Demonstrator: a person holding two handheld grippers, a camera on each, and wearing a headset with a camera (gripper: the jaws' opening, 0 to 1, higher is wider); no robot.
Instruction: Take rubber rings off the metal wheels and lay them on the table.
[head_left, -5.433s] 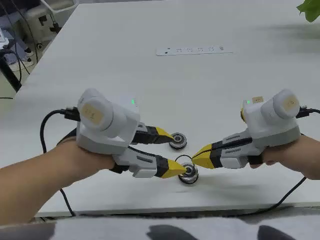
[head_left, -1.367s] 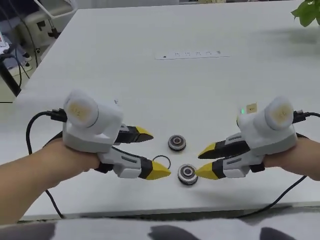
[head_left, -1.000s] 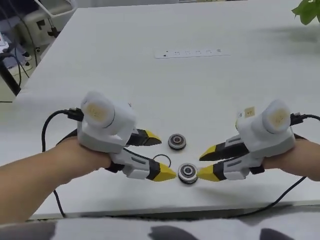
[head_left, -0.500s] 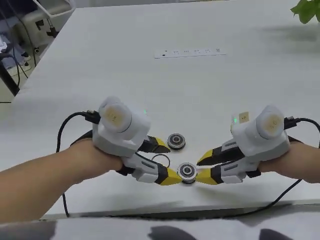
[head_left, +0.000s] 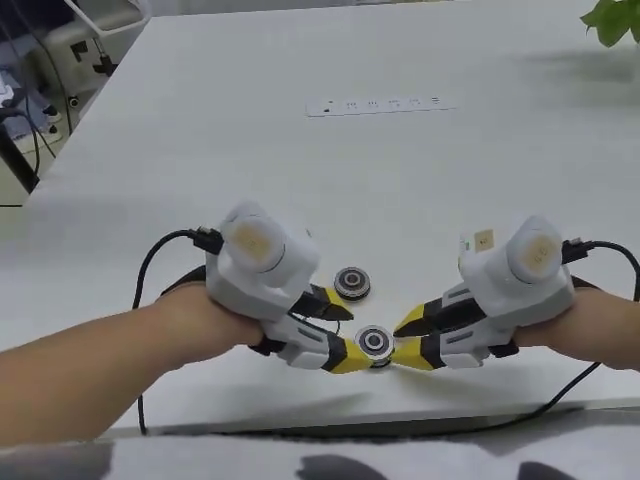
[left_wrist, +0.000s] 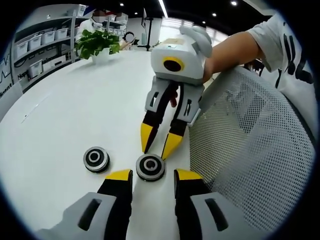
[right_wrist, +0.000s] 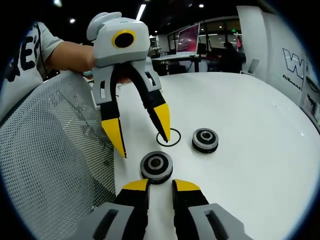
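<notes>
Partly behind left claw (right_wrist: 144, 146), rubber ring (right_wrist: 180, 137).

Glossy metal wheel (head_left: 374, 342); smooth matt table (head_left: 250, 150).

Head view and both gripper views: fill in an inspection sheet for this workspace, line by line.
Surface: white table.
Job's things: near wheel between the two grippers' jaw tips; far wheel beyond it; one loose rubber ring flat on the table.
Clutter: power strip further back.
Grippers: left gripper open; right gripper open; both point at the near wheel.
Cables: left cable and right cable, both black.
Surroundings: plant, mesh chair back, shelves.
</notes>
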